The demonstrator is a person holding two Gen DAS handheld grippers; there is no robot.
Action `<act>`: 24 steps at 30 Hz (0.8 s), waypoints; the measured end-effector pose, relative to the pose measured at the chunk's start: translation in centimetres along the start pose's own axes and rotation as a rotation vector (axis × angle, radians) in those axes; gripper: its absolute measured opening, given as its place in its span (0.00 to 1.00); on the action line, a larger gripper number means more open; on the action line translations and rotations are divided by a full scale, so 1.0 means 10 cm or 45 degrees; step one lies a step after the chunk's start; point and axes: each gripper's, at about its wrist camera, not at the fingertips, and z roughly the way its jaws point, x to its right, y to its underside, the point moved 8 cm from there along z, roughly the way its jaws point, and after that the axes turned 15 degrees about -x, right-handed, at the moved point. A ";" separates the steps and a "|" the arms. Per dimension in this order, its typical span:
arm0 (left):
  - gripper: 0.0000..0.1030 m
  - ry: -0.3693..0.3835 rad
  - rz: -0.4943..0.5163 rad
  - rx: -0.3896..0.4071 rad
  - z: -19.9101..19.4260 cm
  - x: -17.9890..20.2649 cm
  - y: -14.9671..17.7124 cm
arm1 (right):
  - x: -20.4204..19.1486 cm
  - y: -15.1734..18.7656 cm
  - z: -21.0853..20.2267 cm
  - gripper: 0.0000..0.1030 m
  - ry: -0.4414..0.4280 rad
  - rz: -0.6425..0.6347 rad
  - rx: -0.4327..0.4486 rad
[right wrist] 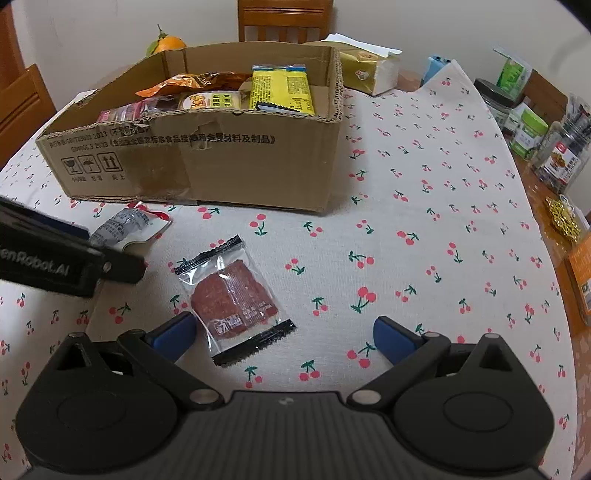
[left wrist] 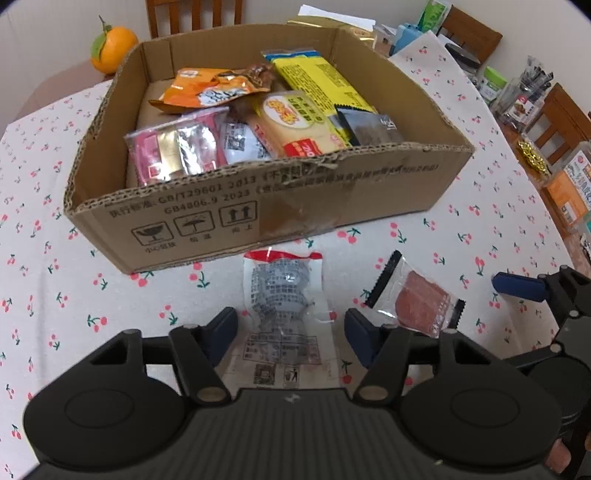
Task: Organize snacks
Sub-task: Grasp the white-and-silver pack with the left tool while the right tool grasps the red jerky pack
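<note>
A cardboard box holding several snack packets stands on the cherry-print tablecloth; it also shows in the right wrist view. In front of it lie a clear packet with a red top and grey contents and a clear packet with a red-brown slice. My left gripper is open, with its fingers on either side of the grey packet. My right gripper is open just behind the red slice packet, which lies by its left finger. The grey packet is partly hidden behind the left gripper's body.
An orange sits behind the box at the far left. Jars, boxes and cartons crowd the table's right side. A tissue pack lies behind the box. Wooden chairs stand around the table.
</note>
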 end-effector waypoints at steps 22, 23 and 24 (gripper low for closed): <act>0.42 -0.027 -0.102 0.029 -0.10 -0.04 0.08 | -0.34 -0.15 -0.03 0.79 -0.115 -0.331 0.044; 0.43 -0.034 -0.104 0.028 -0.09 -0.04 0.07 | -0.36 -0.15 -0.05 0.76 -0.120 -0.350 0.047; 0.44 -0.039 -0.106 0.027 -0.08 -0.03 0.07 | -0.37 -0.16 -0.05 0.72 -0.124 -0.363 0.047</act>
